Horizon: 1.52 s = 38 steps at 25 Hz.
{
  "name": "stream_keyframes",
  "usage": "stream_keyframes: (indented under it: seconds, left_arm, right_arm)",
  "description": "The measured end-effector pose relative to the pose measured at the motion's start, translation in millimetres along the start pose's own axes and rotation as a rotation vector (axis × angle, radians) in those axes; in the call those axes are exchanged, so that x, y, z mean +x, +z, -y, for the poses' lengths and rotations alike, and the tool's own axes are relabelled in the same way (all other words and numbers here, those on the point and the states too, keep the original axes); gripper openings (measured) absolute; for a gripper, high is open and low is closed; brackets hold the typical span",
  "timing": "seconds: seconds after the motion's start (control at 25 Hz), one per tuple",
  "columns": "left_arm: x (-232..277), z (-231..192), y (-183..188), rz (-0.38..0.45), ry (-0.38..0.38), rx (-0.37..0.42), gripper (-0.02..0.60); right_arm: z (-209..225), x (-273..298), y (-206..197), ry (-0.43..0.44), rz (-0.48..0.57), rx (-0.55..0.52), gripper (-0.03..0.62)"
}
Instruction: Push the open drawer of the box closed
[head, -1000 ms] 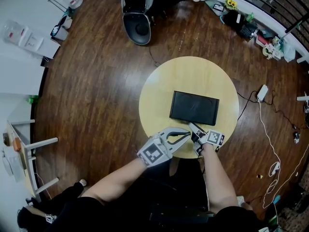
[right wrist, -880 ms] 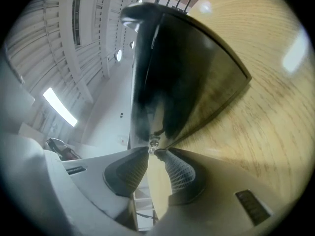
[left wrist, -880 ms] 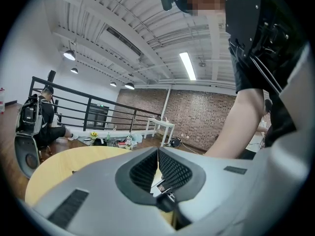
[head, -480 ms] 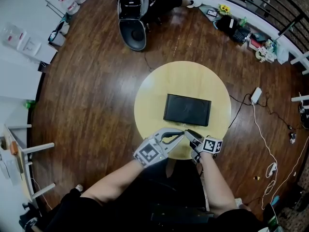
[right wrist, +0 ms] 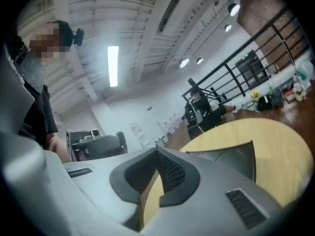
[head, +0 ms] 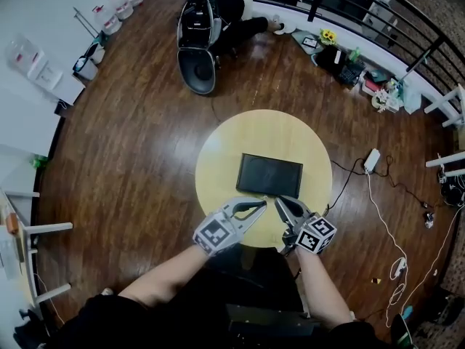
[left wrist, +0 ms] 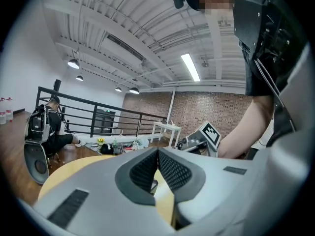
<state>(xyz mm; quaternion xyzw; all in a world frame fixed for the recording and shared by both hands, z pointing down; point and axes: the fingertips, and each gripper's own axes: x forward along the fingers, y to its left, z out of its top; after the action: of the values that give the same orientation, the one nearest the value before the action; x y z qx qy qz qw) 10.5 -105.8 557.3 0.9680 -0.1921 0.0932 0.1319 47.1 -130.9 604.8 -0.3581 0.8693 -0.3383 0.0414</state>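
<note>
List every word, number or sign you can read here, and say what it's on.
No readable text anywhere.
Marker cube on the left tool: black-and-white square pattern, no letters.
White containers at the room's edge: red marks, too small to read.
Black box: no print visible.

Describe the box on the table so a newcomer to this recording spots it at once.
Find the round pale wooden table in the middle of the dark wooden floor. Near its centre lies a flat black rectangular box, the only dark, straight-edged thing lying on that top.
</note>
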Motion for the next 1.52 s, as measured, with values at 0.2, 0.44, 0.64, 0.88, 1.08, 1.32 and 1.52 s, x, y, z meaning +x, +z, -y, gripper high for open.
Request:
stream_keyframes:
  seconds: [0.2, 0.44, 0.64, 0.88, 1.08, 1.32, 1.52]
  left_arm:
    - [-9, 20, 43, 0.066, 0.0, 0.014, 0.028]
    - [-25, 50, 87, 0.133, -0.013, 0.038, 0.028]
    - [-44, 76, 123, 0.163, -0.017, 0.084, 0.028]
    - [-60, 97, 147, 0.191, -0.045, 0.088, 0.028]
    - [-63, 107, 152, 0.186, -0.042, 0.121, 0.028]
    - [-62, 112, 150, 0.178, -0.049, 0.133, 0.028]
    - [-62, 114, 151, 0.176, -0.056, 0.115, 0.028]
  right_arm:
    - [-53, -19, 53, 0.03, 0.065, -0.217, 0.017]
    - [-117, -51, 92, 0.063, 0.095, -0.449, 0.017]
    - [-164, -76, 112, 0.111, 0.1, -0.552, 0.017]
    - [-212, -96, 129, 0.181, 0.129, -0.607, 0.017]
    - [-213, -104, 131, 0.165, 0.125, -0.61, 0.017]
    - [-205, -105, 122, 0.153, 0.074, -0.633, 0.017]
    - [-208, -106, 122, 0.156, 0.071, -0.633, 0.017]
